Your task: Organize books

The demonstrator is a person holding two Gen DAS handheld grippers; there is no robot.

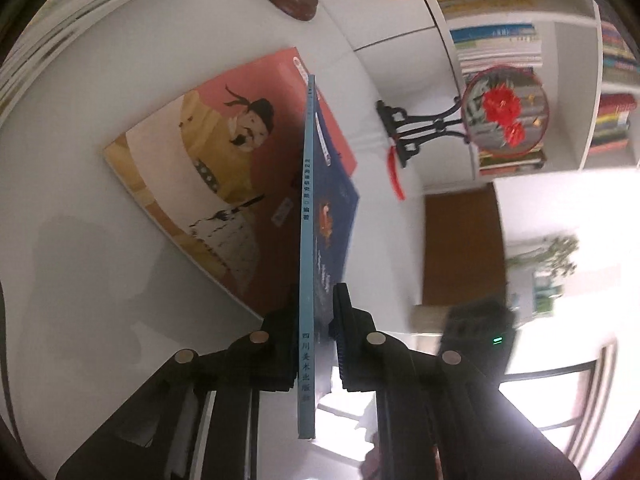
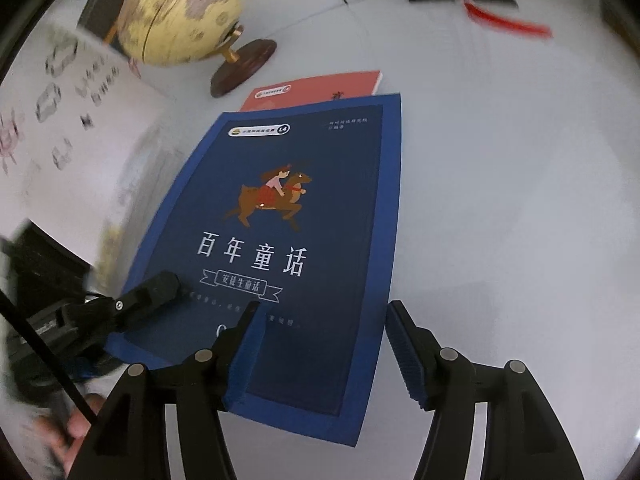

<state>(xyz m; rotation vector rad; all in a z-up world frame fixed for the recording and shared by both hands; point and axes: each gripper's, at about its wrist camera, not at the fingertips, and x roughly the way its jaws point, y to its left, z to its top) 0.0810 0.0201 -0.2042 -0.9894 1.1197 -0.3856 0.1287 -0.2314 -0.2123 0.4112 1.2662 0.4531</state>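
Observation:
My left gripper (image 1: pixel 316 312) is shut on the thin dark blue book (image 1: pixel 307 280), seen edge-on with its pale blue spine toward the camera. In the right wrist view the same blue book (image 2: pixel 304 232) shows its cover with a girl riding a deer, and the left gripper (image 2: pixel 152 292) pinches its near left edge. A red book (image 1: pixel 224 184) with a yellow-robed figure lies flat on the white table under it; only its top edge shows in the right wrist view (image 2: pixel 320 86). My right gripper (image 2: pixel 324 344) is open and empty, its jaws hovering over the blue book's near right part.
A cream globe (image 2: pixel 180 16) on a wooden base stands behind the books. A round red-flower ornament on a black stand (image 1: pixel 504 116) with a red tassel sits to the right. An open illustrated book (image 2: pixel 60 120) is at the left. White shelves (image 1: pixel 560 92) hold several books.

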